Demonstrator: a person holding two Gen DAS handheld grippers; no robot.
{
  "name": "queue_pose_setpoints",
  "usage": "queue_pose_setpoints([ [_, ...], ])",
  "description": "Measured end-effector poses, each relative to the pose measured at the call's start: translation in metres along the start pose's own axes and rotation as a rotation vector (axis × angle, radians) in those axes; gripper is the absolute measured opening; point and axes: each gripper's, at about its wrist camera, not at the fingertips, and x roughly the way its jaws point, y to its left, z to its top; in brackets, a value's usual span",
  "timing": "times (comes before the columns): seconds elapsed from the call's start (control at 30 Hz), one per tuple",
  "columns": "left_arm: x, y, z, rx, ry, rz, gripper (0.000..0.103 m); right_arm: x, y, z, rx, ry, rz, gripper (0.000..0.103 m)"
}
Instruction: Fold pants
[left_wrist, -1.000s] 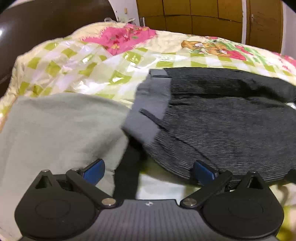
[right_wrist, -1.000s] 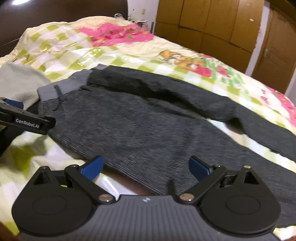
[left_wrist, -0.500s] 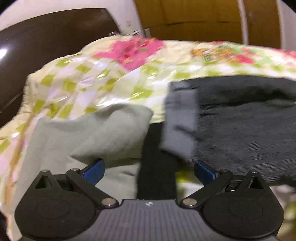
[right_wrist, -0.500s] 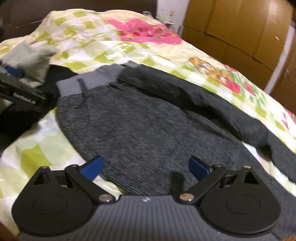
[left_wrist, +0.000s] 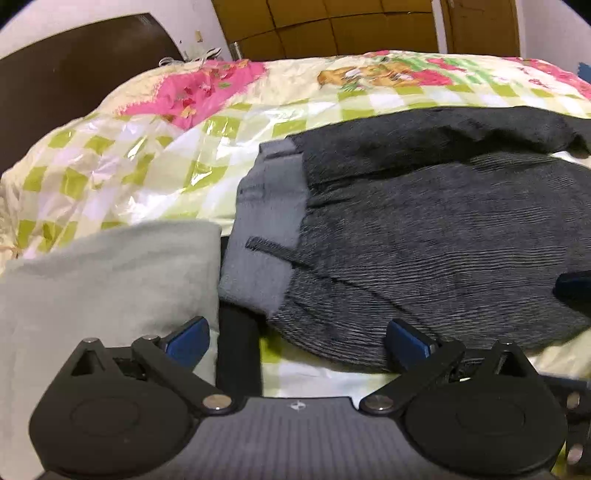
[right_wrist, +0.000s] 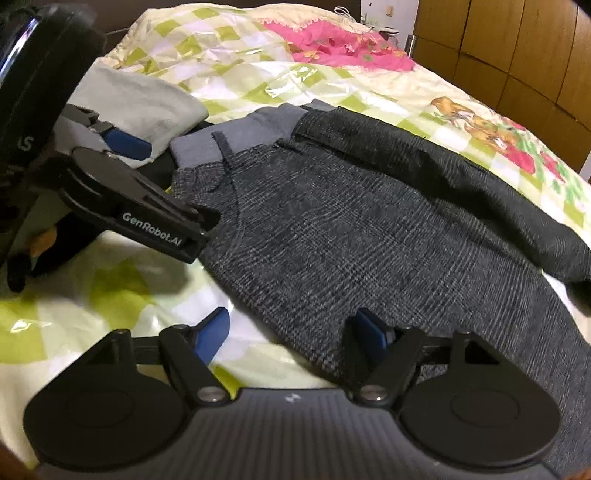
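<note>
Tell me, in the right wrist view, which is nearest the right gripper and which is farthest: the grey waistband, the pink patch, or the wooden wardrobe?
From the right gripper:
1. Grey waistband of the pants, up left of centre.
2. Pink patch on the bedcover, beyond it, near the top.
3. Wooden wardrobe, behind the bed, top right.

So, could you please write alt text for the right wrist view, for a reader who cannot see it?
Dark grey pants with a lighter grey waistband lie flat on a checked bedspread. The right tongs are closing around the near hem, not yet pinching it. The left tongs hover open by the waistband, beside a pale folded cloth.
</note>
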Motion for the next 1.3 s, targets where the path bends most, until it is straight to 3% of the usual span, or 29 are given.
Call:
queue_pose_setpoints([
  [0.13,-0.027,-0.019,0.007,0.027,-0.048,-0.042,0.103,-0.023,-0.023,-0.007,0.112,-0.031,-0.007,0.070],
  [0.23,-0.039,-0.053,0.016,0.080,-0.091,-0.111,0.103,-0.051,-0.067,-0.026,0.245,-0.046,-0.097,0.071],
  [0.33,-0.041,-0.099,0.027,0.145,-0.121,-0.187,0.103,-0.083,-0.131,-0.064,0.435,-0.025,-0.227,0.071],
  [0.5,-0.040,-0.180,0.039,0.261,-0.137,-0.308,0.103,-0.140,-0.217,-0.137,0.640,0.005,-0.495,0.071],
  [0.7,-0.038,-0.267,0.049,0.391,-0.144,-0.404,0.103,-0.195,-0.294,-0.217,0.877,-0.001,-0.698,0.071],
  [0.93,-0.036,-0.312,0.053,0.456,-0.141,-0.437,0.103,-0.230,-0.352,-0.292,1.176,-0.061,-0.733,0.069],
  [1.17,-0.033,-0.333,0.061,0.465,-0.145,-0.442,0.103,-0.227,-0.398,-0.303,1.290,-0.156,-0.681,0.062],
  [1.23,-0.033,-0.336,0.061,0.470,-0.148,-0.443,0.103,-0.224,-0.403,-0.304,1.315,-0.174,-0.673,0.053],
  [1.3,-0.034,-0.337,0.060,0.477,-0.155,-0.447,0.103,-0.228,-0.406,-0.309,1.352,-0.211,-0.664,0.021],
])
